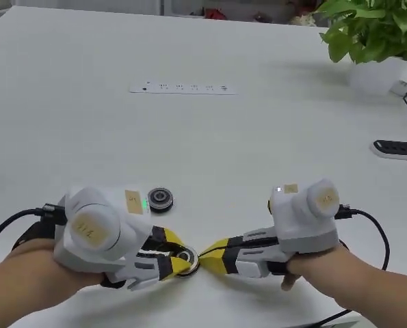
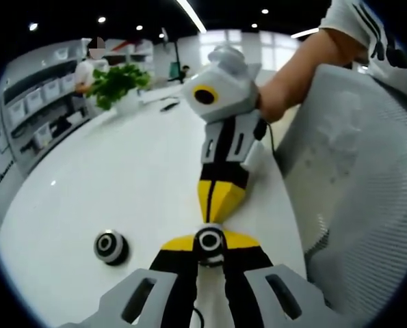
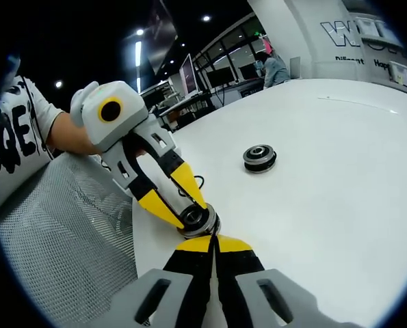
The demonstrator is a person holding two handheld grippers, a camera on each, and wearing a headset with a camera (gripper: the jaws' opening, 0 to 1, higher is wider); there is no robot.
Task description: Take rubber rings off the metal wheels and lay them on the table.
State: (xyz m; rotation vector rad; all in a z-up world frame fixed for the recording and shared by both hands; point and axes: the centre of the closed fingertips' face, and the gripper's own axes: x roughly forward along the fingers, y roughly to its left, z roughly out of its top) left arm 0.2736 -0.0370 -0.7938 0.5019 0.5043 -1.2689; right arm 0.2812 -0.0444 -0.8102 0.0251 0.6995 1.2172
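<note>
A small metal wheel (image 1: 185, 260) with a black rubber ring is held just above the table's near edge. My left gripper (image 1: 174, 260) is shut on this wheel (image 2: 210, 242). From the right, my right gripper (image 1: 207, 257) meets it tip to tip. Its jaws are shut, pinching the rubber ring at the rim of the wheel (image 3: 198, 217). The right gripper (image 2: 213, 208) comes down from the top of the left gripper view. The left gripper (image 3: 189, 205) reaches in from the upper left of the right gripper view. A second wheel (image 1: 161, 199) lies flat on the table behind the left gripper.
A white power strip (image 1: 182, 88) lies across the far middle of the white table (image 1: 258, 137). A potted plant (image 1: 374, 31) stands at the far right, with a black device (image 1: 397, 149) and cable in front of it. A mesh chair (image 3: 66, 225) stands beside the table.
</note>
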